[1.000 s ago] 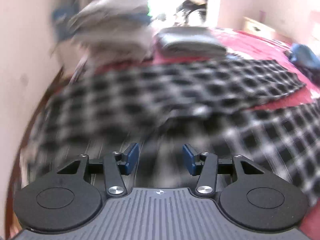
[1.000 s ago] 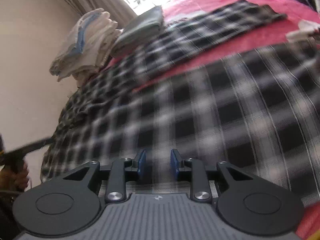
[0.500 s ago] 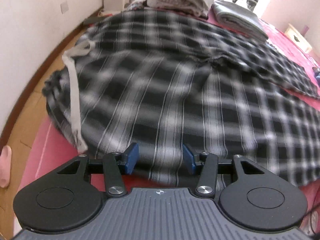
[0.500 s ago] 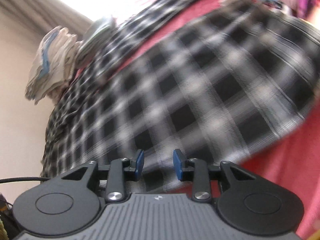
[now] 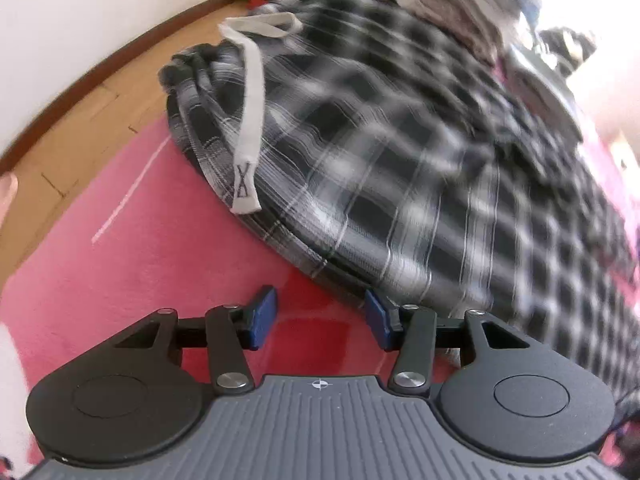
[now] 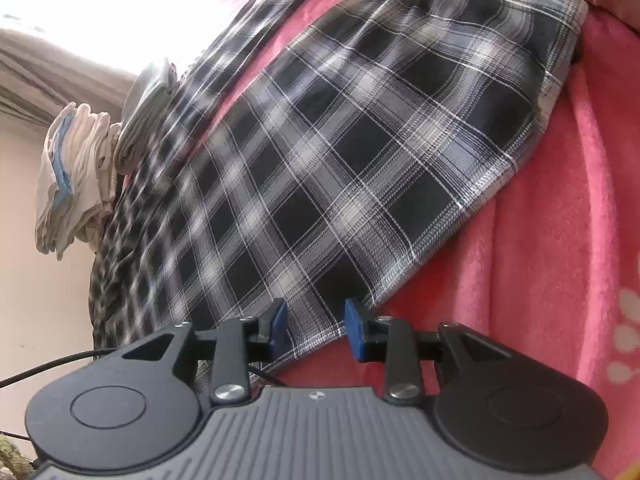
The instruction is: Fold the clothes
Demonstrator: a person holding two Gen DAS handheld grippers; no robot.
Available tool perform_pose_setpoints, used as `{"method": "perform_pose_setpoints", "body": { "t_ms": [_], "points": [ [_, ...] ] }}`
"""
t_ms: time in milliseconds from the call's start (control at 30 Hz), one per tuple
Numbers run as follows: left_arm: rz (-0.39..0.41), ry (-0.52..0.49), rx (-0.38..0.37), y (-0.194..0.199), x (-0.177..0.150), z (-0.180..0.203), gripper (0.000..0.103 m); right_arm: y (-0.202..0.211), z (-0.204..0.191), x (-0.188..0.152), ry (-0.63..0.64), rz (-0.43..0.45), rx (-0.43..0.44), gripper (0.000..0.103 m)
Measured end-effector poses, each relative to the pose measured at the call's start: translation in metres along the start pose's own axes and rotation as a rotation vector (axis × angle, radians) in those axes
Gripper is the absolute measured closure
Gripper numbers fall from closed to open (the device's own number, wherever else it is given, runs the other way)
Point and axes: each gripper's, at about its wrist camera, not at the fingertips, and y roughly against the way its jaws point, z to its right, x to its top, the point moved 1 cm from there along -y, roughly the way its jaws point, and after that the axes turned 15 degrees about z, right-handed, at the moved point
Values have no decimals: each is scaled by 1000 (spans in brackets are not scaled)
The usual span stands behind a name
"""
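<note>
Left claw point(image 5: 316, 320): mine, wide, empty.
Right claw point(image 6: 316, 330): wide, empty.
Plaid garment point(image 6: 360, 152): at 12.
Folded stack point(image 6: 68, 176): 10 o'clock, on pink bed point(image 6: 560, 240).

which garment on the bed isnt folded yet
The black-and-white plaid trousers, spread flat across the pink blanket; the white pile and grey stack behind are folded.

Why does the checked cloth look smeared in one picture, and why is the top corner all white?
Left wrist view: the plaid cloth is streaked by motion blur, though the white drawstring stays fairly sharp. Right wrist view: the cloth is crisp nearby, blurred toward the folded pile, and window light washes out the upper left. Fisheye lenses bend both pictures.
</note>
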Motion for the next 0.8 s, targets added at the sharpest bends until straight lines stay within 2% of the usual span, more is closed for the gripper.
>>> {"method": "perform_pose_setpoints", "body": {
  "t_ms": [200, 300, 800],
  "points": [
    [45, 161, -15, 0, 8, -20, 55, 12, 10, -3, -53, 17, -15, 69],
    [67, 246, -21, 3, 12, -31, 55, 13, 23, -5, -108, 22, -56, 67],
    [200, 408, -7, -29, 30, -49, 54, 10, 48, -8, -302, 89, -44, 68]
  ]
}}
